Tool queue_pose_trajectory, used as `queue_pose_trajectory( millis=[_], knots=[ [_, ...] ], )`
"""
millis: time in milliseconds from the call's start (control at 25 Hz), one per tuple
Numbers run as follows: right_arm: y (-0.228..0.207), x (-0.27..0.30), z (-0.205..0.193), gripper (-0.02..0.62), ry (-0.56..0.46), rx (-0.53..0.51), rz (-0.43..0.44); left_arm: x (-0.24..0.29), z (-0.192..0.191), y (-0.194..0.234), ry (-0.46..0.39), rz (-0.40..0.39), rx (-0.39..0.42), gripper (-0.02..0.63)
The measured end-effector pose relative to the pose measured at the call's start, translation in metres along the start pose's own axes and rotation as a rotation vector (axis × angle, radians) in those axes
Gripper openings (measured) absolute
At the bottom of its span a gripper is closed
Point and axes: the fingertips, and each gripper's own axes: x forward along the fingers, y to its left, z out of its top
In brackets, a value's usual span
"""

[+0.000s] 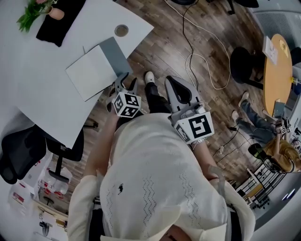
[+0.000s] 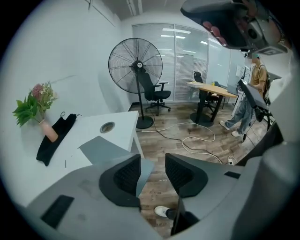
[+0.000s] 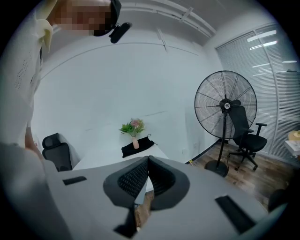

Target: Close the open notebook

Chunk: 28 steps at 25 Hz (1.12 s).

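The open notebook (image 1: 91, 73) lies on the white table (image 1: 37, 94), showing a white page and a grey cover (image 1: 115, 54) that reaches the table's near edge. My left gripper (image 1: 126, 81) hovers at that edge with its jaws open. In the left gripper view the grey cover's corner (image 2: 143, 171) shows in the gap of the left gripper (image 2: 152, 159), and the pads do not touch it. My right gripper (image 1: 176, 89) hangs over the wooden floor to the right, apart from the table. The right gripper (image 3: 148, 159) is shut, fingertips together, with nothing in it.
A black cloth (image 1: 59, 21), a potted plant (image 1: 35, 12) and a round cable hole (image 1: 121, 30) sit at the table's far side. A black office chair (image 1: 23, 150) stands at the left. Cables (image 1: 202, 61) run over the floor. A standing fan (image 2: 135, 65) and a person (image 1: 277, 150) are further off.
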Motion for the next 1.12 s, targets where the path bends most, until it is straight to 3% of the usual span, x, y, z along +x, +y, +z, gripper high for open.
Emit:
queue_pose_trajectory(
  millis=[200, 400, 720, 1120],
  knots=[
    [-0.009, -0.001, -0.005, 0.002, 0.008, 0.017, -0.018, 0.019, -0.014, 0.006, 0.074, 0.053, 0.027, 0.178],
    [-0.014, -0.001, -0.008, 0.002, 0.017, 0.025, -0.025, 0.032, -0.024, 0.005, 0.147, 0.095, 0.121, 0.193],
    [-0.023, -0.002, -0.011, 0.002, 0.023, 0.031, -0.041, 0.045, -0.024, 0.012, 0.189, 0.202, 0.219, 0.204],
    [-0.022, -0.004, -0.012, 0.002, 0.025, 0.024, -0.033, 0.051, -0.027, 0.021, 0.231, 0.241, 0.202, 0.179]
  ],
)
